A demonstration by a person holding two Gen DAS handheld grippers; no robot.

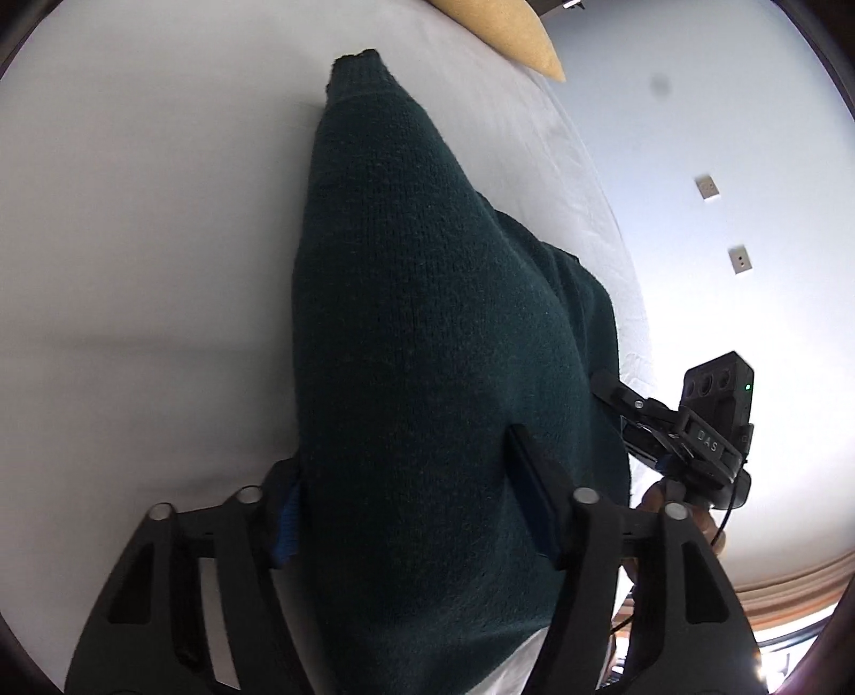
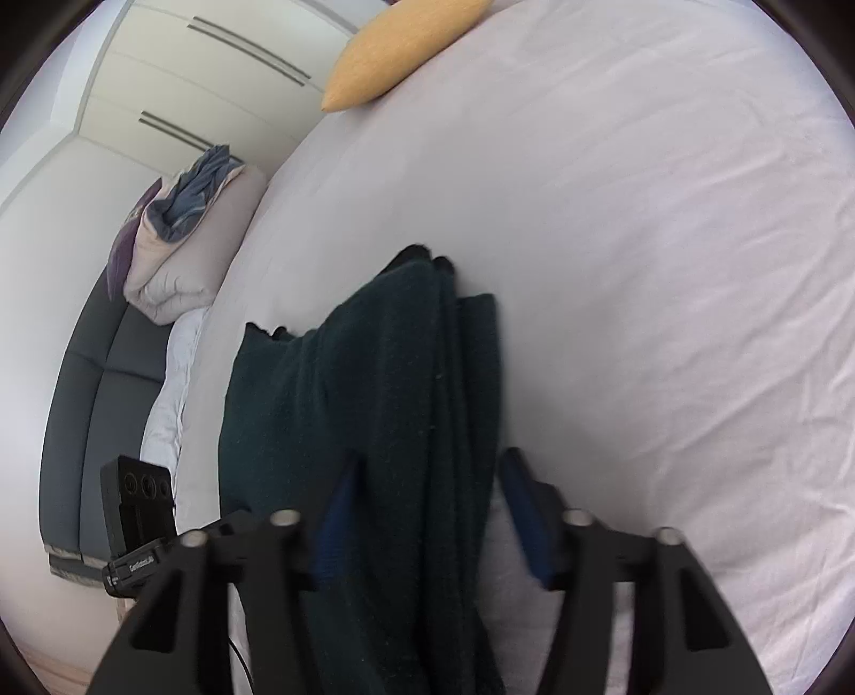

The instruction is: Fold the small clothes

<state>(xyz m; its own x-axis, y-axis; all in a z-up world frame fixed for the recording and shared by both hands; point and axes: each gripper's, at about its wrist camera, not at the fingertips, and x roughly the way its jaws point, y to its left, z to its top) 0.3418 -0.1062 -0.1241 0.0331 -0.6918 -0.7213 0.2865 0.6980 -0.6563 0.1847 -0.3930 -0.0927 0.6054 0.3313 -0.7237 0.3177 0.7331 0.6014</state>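
- Nearest, in the left wrist view, the left gripper (image 1: 411, 492) has its 2 black fingers spread wide, with the dark green knitted sweater (image 1: 427, 321) lying between them; the blue pad (image 1: 286, 521) at 8 o'clock sits against the sweater's edge, the other pad at 4 o'clock lies on the knit, and I cannot tell whether the jaws actually pinch the fabric.
- Likewise in the right wrist view, the right gripper (image 2: 427, 508) stands with jaws apart; bunched folds of the same sweater (image 2: 374, 406) run between the fingers, touching the blue pad (image 2: 334, 518) at 7 o'clock, while the pad at 5 o'clock stands just clear of the cloth, so the grasp looks released.
- From the left wrist view the right gripper (image 1: 636, 409) shows at 4 o'clock, just beside the sweater's edge, under its black camera box (image 1: 719, 390).
- From the right wrist view the left gripper's black camera box (image 2: 139, 502) appears at 8 o'clock.
- The sweater lies on the white bed sheet (image 2: 641, 267), stretching away toward 12 o'clock, its far end resting on the sheet.
- Farther off, a yellow cushion (image 2: 395, 48) lies on the bed at 12 o'clock.
- A crumpled pale duvet (image 2: 187, 240) sits at 10 o'clock on a grey upholstered bench (image 2: 96, 401).
- Beyond these stand white wardrobe doors (image 2: 214, 69).
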